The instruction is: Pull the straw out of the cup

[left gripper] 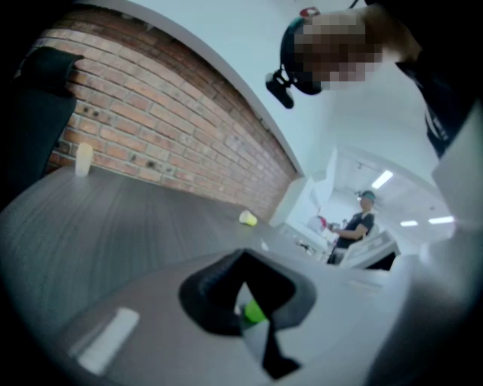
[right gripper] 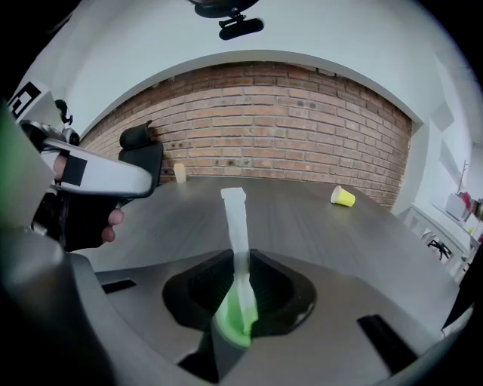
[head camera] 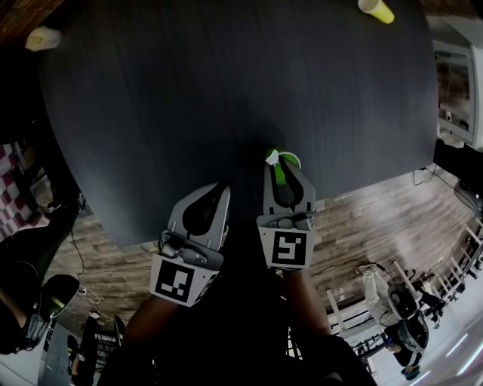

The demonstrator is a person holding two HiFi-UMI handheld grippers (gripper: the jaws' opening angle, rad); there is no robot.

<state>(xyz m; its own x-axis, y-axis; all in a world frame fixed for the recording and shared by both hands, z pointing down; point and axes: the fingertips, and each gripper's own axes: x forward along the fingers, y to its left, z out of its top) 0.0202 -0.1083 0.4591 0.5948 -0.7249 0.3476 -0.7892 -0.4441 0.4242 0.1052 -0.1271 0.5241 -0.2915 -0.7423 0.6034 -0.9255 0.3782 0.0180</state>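
Right now the right gripper (right gripper: 238, 256) has its jaws closed onto the straw (right gripper: 235, 226), pinching it low down, just above the green cup (right gripper: 238, 313). The straw is pale and flattened. It stands nearly upright out of the cup, and its top rises clear above the jaw tips toward 12 o'clock in the right gripper view. In the head view the cup sits at the 6 o'clock edge of the dark round table (head camera: 226, 90), tucked between that gripper's fingers.

The left gripper (head camera: 223, 187) hovers just beside it at 8 o'clock. Its jaws meet at the tips and grip nothing. Its own view shows a small green patch in the gap behind the tips, but I cannot tell what that patch is.

A yellow cup (head camera: 376, 10) lies on its side at the table's 1 o'clock rim, well apart from the grippers. A pale cup (head camera: 43, 38) stands at 10 o'clock. A brick wall (right gripper: 264, 128) runs behind the table, and a person (left gripper: 358, 226) stands far off at 3 o'clock in the left gripper view.
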